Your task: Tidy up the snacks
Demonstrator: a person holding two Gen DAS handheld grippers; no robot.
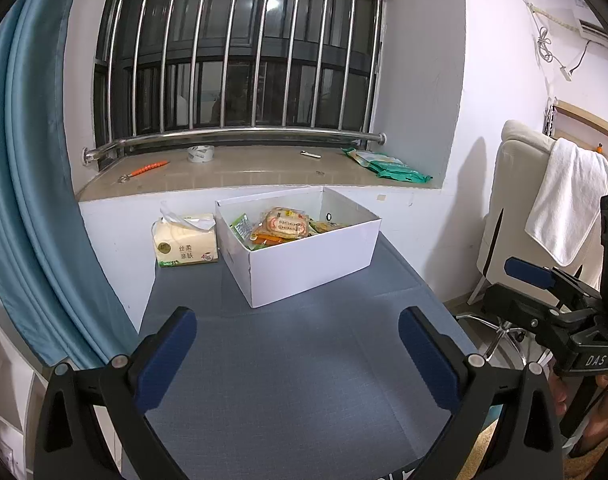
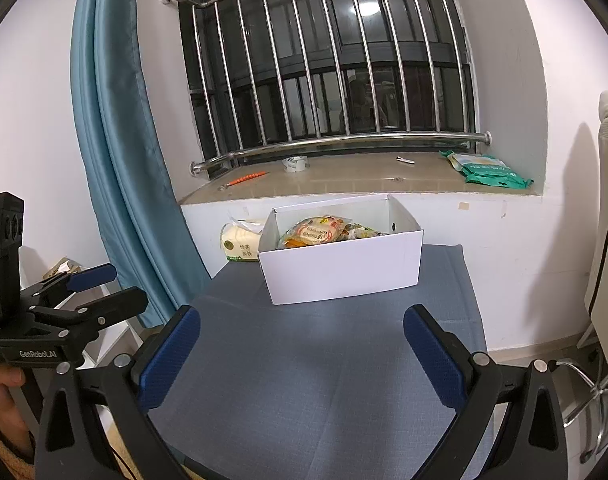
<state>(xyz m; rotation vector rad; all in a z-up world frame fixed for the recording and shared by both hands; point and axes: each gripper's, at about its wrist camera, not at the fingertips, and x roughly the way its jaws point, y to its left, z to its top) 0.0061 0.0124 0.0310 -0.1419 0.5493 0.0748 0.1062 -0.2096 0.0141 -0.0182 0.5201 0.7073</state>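
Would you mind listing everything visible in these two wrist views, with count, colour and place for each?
white box: one, white, far end of the table, open top
snack packets: several, orange, green and clear, piled inside the box; exact number cannot be told
tissue pack: one, pale yellow, left of the box, against the wall
table: one, blue-grey, below the window
tape roll: one, whitish, on the windowsill
orange tool: one, orange, sill's left part
green packets: a small pile, green, sill's right end
towel: one, white, draped over the chair
curtain: one, blue, left of the window
left gripper: one, black with blue pads, open, above the table
right gripper: one, same colours, open, above the table
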